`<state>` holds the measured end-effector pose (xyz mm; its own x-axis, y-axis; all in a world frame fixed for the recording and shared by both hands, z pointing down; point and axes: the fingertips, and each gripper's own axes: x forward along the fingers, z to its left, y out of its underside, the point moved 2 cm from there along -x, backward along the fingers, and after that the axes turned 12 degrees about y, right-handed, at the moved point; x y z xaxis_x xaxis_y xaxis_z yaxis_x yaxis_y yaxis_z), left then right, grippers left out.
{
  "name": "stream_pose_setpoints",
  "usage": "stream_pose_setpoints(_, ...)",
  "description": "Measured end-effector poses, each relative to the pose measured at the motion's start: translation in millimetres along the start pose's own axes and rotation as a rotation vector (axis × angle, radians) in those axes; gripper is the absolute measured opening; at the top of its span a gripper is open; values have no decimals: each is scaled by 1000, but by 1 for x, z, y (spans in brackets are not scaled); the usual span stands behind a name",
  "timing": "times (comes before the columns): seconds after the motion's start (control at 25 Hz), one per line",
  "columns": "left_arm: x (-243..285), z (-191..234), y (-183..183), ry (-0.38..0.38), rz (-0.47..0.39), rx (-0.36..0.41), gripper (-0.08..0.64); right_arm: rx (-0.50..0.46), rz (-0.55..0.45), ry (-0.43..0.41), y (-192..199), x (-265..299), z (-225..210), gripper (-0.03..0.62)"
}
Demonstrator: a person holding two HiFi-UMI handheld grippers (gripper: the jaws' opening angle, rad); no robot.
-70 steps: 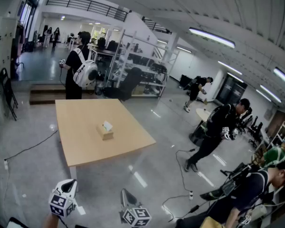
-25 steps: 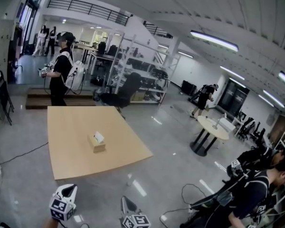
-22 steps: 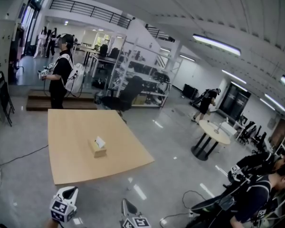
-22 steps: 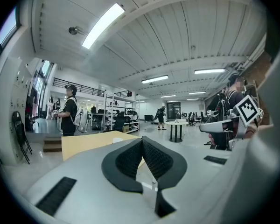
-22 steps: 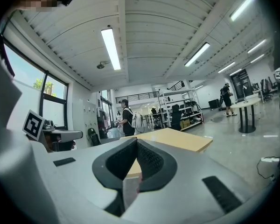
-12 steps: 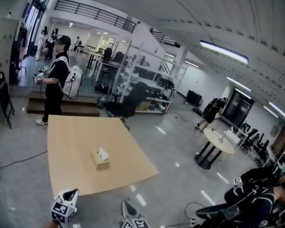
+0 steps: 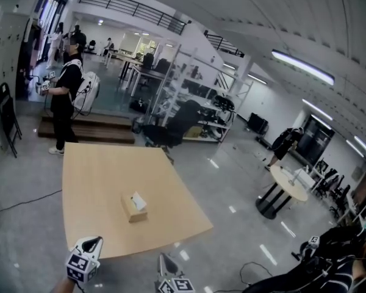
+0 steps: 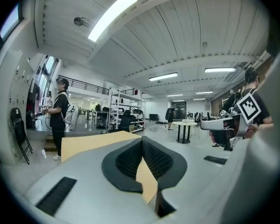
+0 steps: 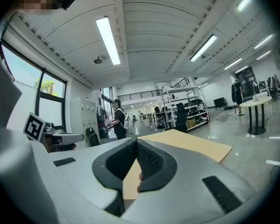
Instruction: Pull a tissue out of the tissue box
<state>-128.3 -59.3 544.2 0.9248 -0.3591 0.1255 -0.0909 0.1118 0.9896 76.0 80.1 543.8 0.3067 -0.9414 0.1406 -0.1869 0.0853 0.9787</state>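
Pale wooden table, flat and straight-edged, centre frame; glossy grey floor lies open around it. A tan tissue box sits mid-table, well clear of every edge, with a white tissue standing up. Left gripper and right gripper, lower frame by the near edge: ribbed black jaws closed together, nothing between them.

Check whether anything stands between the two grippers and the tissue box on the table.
Nothing visible does. The tan cardboard tissue box sits alone on the light wooden table, whose near side toward the left gripper and right gripper is bare.
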Motion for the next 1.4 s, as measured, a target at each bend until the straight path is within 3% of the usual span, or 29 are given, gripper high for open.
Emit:
stream_pose_setpoints(0.32,32,24,-2,-12,4,-8,7,-13,9,-24,-11,46,-6,11)
stream_pose_setpoints(0.68,55,61,-12,-95,-23,-23,8,-40,7,-88,-25,105,-6,11)
stream_pose_setpoints(1.4,151,99,-26,-216,-24,-51,8,-82,69,-190,-39,231,-49,11)
